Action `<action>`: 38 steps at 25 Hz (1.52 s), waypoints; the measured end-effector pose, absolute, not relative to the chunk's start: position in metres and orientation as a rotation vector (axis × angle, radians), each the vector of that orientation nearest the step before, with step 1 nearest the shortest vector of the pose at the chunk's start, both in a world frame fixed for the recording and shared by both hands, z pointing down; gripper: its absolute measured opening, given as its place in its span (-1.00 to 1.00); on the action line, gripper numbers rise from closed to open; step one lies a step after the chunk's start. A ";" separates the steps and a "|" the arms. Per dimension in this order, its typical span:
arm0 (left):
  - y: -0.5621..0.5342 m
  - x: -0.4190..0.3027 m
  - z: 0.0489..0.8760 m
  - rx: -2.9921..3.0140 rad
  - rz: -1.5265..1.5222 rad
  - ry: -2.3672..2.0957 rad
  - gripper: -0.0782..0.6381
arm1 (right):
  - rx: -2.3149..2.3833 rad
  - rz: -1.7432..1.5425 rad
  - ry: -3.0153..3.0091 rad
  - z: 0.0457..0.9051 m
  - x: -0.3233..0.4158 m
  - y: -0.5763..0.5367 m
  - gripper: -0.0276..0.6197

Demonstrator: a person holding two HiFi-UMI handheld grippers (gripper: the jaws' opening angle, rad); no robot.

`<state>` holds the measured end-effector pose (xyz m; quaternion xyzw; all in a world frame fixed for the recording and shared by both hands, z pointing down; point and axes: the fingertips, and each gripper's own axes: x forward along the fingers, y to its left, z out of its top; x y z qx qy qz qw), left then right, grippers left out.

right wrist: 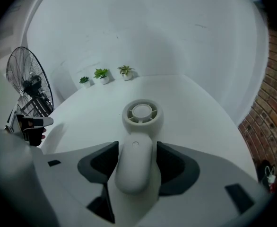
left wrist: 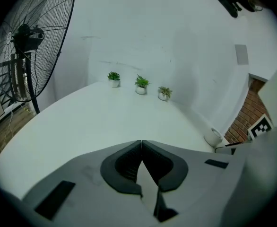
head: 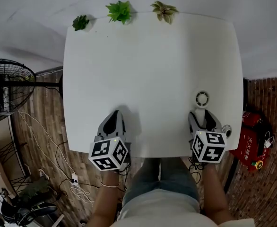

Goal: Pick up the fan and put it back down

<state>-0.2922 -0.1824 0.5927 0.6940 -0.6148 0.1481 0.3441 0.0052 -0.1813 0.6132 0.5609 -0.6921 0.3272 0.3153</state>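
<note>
Fan [head: 202,99] handle half-hidden by right claw [head: 203,117]

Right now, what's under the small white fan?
Only the white table shows beneath the fan. Its handle sits between the jaws of the right gripper. The fan's underside and the tabletop directly below are covered, so contact can't be confirmed.

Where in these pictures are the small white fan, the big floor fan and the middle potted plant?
small white fan [right wrist: 135,150]: right gripper view, on its handle.
big floor fan [left wrist: 32,44]: left gripper view, on its wire cage.
middle potted plant [head: 119,11]: head view, on its green leaves.
</note>
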 end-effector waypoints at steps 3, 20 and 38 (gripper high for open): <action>-0.184 -0.291 0.594 1.805 0.387 -1.595 -0.75 | 1.475 0.847 -1.818 0.614 0.006 -0.182 -0.14; -0.190 -0.285 0.592 1.821 0.391 -1.577 -0.75 | 1.484 0.822 -1.758 0.615 0.012 -0.182 -0.32; -0.184 -0.294 0.584 1.825 0.377 -1.593 -0.75 | 1.479 0.778 -1.769 0.609 0.003 -0.179 -0.33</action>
